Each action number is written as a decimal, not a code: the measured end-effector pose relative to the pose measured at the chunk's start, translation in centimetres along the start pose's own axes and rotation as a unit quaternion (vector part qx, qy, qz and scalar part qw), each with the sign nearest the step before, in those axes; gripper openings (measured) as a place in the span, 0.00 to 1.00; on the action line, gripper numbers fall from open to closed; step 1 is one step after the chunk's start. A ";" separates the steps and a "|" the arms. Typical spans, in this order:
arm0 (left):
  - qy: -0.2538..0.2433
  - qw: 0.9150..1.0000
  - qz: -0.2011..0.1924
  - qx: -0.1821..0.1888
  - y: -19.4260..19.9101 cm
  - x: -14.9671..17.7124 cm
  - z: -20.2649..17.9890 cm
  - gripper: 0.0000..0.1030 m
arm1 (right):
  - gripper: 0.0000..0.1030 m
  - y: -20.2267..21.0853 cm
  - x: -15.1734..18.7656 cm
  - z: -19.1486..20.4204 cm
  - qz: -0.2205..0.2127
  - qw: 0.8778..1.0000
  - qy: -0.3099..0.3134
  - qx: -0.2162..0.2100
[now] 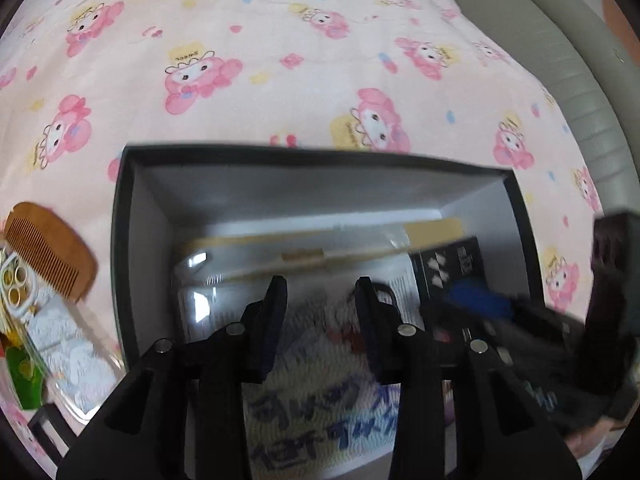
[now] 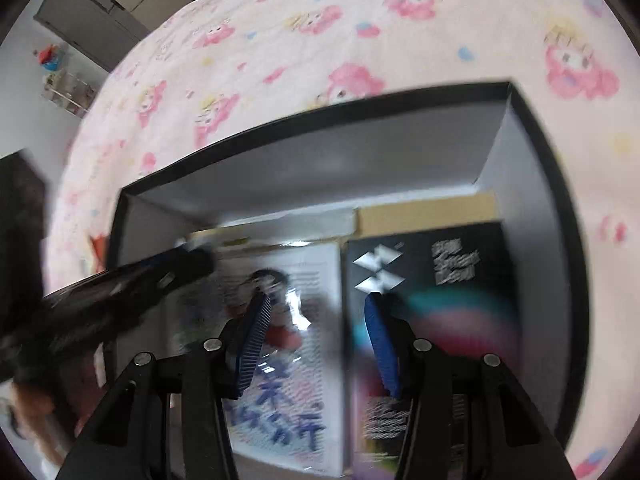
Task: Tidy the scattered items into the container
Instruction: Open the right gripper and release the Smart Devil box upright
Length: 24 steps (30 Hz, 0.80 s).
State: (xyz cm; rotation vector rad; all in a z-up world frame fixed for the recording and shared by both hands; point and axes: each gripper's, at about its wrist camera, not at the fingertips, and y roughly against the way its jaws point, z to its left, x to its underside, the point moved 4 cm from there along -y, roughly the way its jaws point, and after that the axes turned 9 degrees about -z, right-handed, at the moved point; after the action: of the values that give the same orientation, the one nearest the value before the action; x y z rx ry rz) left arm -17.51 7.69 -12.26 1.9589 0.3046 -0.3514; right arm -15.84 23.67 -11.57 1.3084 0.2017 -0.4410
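A black-rimmed box (image 1: 132,208) with grey inner walls sits on a pink cartoon-print cloth; it also shows in the right wrist view (image 2: 520,104). Inside lie a clear-wrapped packet with blue writing (image 1: 312,400), a black booklet (image 1: 452,264) and a tan card. My left gripper (image 1: 320,284) is open and empty over the box. My right gripper (image 2: 316,304) is open and empty over the packet (image 2: 288,412) and the black booklet (image 2: 440,264). A wooden comb (image 1: 48,252) lies left of the box.
A clear pouch of small items (image 1: 68,344) with white rings and green pieces lies at the left beside the comb. A grey cushion edge (image 1: 560,60) borders the cloth at the right. Cabinets and a shelf (image 2: 80,20) stand far off.
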 end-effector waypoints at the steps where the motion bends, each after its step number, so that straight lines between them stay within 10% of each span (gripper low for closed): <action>1: 0.001 1.000 0.002 0.005 0.1 0.4 0.1 0.34 | 0.44 -0.2 0.1 -0.1 0.004 1.000 0.000 0.005; 7: -0.020 0.999 -0.007 -0.024 0.2 0.3 -0.2 0.34 | 0.45 -0.8 0.3 0.3 0.004 0.999 0.020 0.032; 18: 0.012 0.998 0.044 0.035 -1.9 0.3 0.1 0.37 | 0.50 -1.2 0.2 0.7 0.020 0.999 0.033 0.005; 24: -0.012 0.999 -0.003 0.034 0.8 0.5 -0.3 0.39 | 0.50 0.9 0.3 0.7 -0.019 0.999 0.037 0.029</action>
State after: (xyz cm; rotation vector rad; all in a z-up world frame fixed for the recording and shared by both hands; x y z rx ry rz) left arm -16.71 7.73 -11.70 2.0189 0.2875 -0.3932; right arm -15.25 23.13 -10.71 1.3800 0.2779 -0.4328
